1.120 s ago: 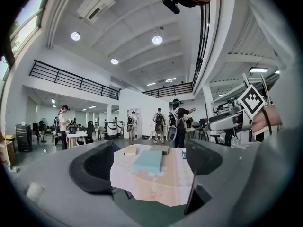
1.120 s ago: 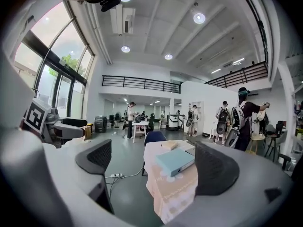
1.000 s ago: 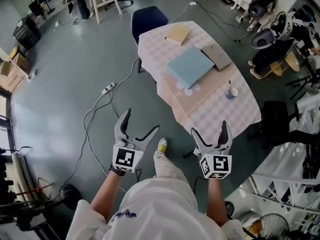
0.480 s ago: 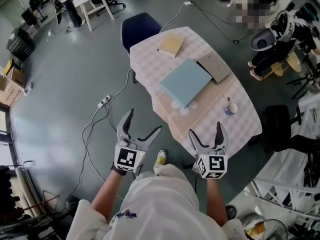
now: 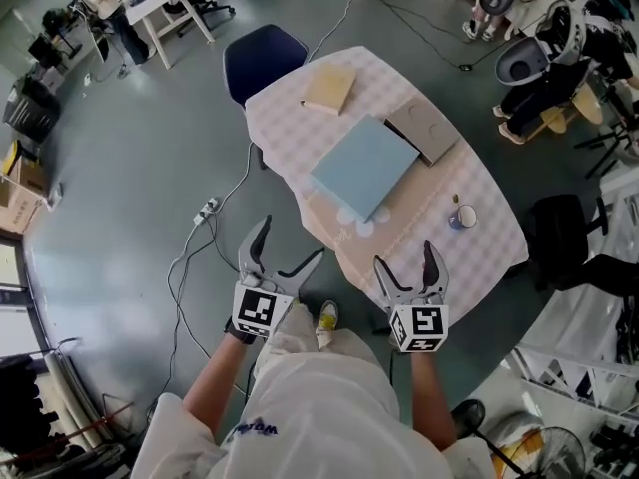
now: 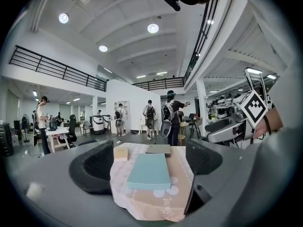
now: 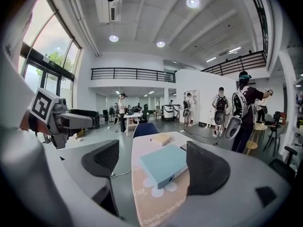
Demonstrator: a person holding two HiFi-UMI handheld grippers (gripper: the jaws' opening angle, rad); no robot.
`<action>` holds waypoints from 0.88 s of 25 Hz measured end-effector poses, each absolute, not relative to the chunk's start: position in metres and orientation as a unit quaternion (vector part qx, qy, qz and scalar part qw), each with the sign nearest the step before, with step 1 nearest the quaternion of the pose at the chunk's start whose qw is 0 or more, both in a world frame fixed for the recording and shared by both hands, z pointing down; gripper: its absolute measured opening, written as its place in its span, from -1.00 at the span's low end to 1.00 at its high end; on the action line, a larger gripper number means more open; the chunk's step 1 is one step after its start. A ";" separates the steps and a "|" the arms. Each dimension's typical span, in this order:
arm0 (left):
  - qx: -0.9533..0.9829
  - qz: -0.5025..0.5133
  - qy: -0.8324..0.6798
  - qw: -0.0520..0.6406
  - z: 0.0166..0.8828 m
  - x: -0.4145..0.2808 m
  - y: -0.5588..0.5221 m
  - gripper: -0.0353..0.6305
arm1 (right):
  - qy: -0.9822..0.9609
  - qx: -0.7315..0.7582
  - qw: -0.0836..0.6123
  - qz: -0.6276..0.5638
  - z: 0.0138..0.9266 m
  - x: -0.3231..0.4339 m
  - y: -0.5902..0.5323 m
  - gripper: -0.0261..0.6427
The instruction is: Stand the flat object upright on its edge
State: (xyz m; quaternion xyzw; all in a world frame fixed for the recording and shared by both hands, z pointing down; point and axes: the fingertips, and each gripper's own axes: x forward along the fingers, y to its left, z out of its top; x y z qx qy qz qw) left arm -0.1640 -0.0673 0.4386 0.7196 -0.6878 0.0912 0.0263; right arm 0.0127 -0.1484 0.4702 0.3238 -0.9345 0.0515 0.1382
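A flat light-blue box (image 5: pixel 364 166) lies on the checked tablecloth (image 5: pixel 429 238), near the table's front end. Both grippers hang in the air short of that end, apart from the table. My left gripper (image 5: pixel 290 239) is open and empty, off the table's left front corner. My right gripper (image 5: pixel 404 257) is open too; its jaws have just been closing a little with nothing between them. The left gripper view looks between the two pads (image 6: pixel 97 167) at the blue box (image 6: pixel 149 170) ahead. In the right gripper view the box (image 7: pixel 165 163) lies ahead, slightly right.
On the table behind the blue box lie a grey flat panel (image 5: pixel 423 130) and a tan block (image 5: pixel 328 89); a small cup (image 5: pixel 463 216) stands at the right edge. A blue chair (image 5: pixel 262 53) is at the far end. A power strip (image 5: pixel 210 208) and cables lie on the floor to the left.
Both grippers have come closer to the table's front end, and the table now sits nearer in the head view. The right gripper's jaws stand a little narrower.
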 end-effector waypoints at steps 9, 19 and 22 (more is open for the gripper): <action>0.747 0.112 -0.654 0.043 0.477 -0.186 -0.107 0.53 | -0.922 0.349 0.151 0.070 0.495 -0.011 -0.174 0.40; 0.775 0.137 -0.611 0.082 0.557 -0.224 -0.167 0.53 | -0.909 0.359 0.196 0.085 0.555 -0.053 -0.207 0.36; 0.784 0.157 -0.595 0.086 0.599 -0.237 -0.185 0.53 | -0.904 0.360 0.211 0.095 0.582 -0.065 -0.215 0.35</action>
